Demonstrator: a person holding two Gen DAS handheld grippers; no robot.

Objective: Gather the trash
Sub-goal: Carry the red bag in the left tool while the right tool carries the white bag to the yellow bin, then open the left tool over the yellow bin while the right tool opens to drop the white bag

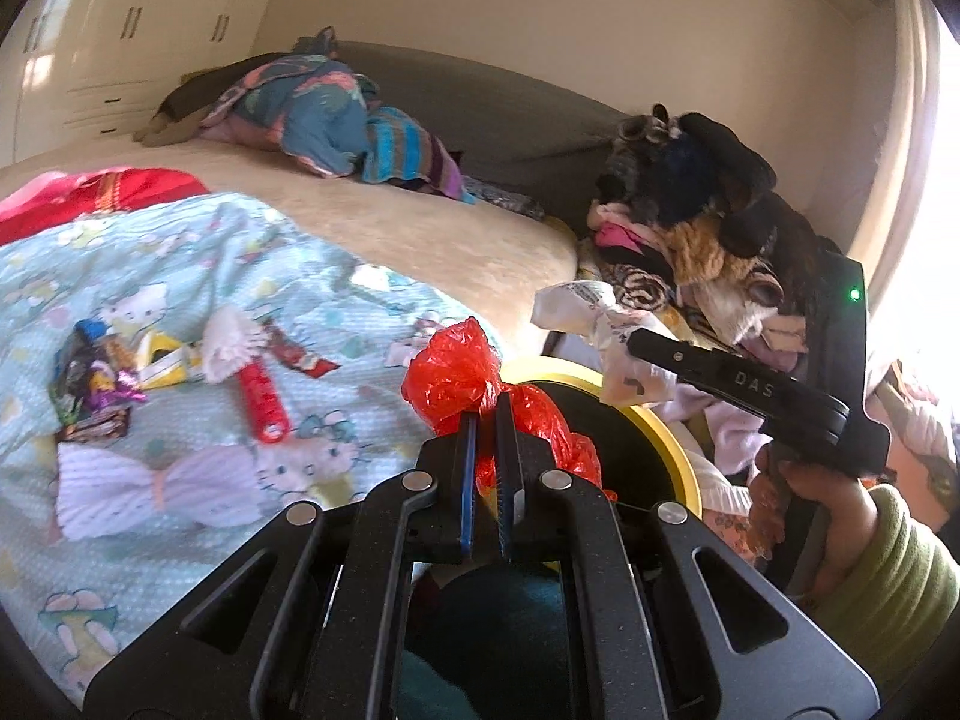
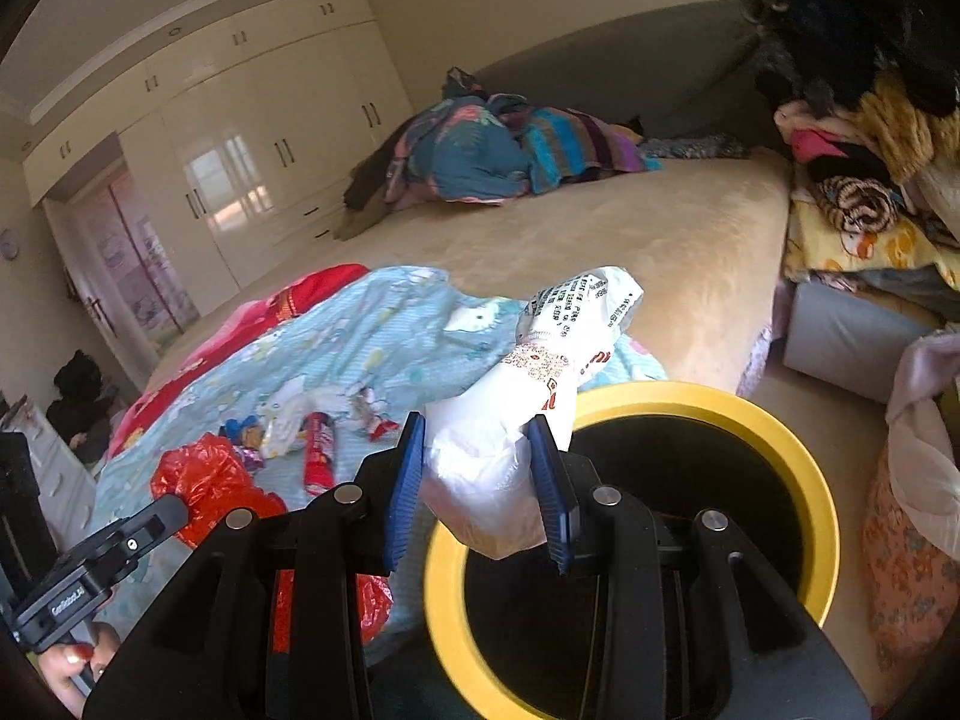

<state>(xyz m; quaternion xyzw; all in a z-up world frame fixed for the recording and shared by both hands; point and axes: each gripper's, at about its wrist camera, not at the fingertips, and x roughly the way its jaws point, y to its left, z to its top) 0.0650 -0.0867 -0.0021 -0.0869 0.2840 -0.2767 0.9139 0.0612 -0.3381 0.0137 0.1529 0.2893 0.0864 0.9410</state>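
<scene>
My left gripper [image 1: 487,414] is shut on a red plastic bag [image 1: 451,373] and holds it by the near rim of a yellow-rimmed black bin [image 1: 672,444]. My right gripper [image 2: 477,438] is shut on a crumpled white printed wrapper [image 2: 558,348] and holds it above the bin's near rim [image 2: 780,438]. The right gripper and its wrapper [image 1: 606,324] also show in the left wrist view, above the bin. The red bag [image 2: 204,480] shows at the left in the right wrist view. Several wrappers [image 1: 102,384] and a red tube [image 1: 262,396] lie on the light blue blanket.
A light blue cartoon blanket [image 1: 180,276] covers the near bed; a red cloth [image 1: 120,192] lies behind it. Clothes [image 1: 336,120] are heaped at the bed's far end. A tall clothes pile [image 1: 708,228] stands to the right. White wardrobes [image 2: 252,138] line the far wall.
</scene>
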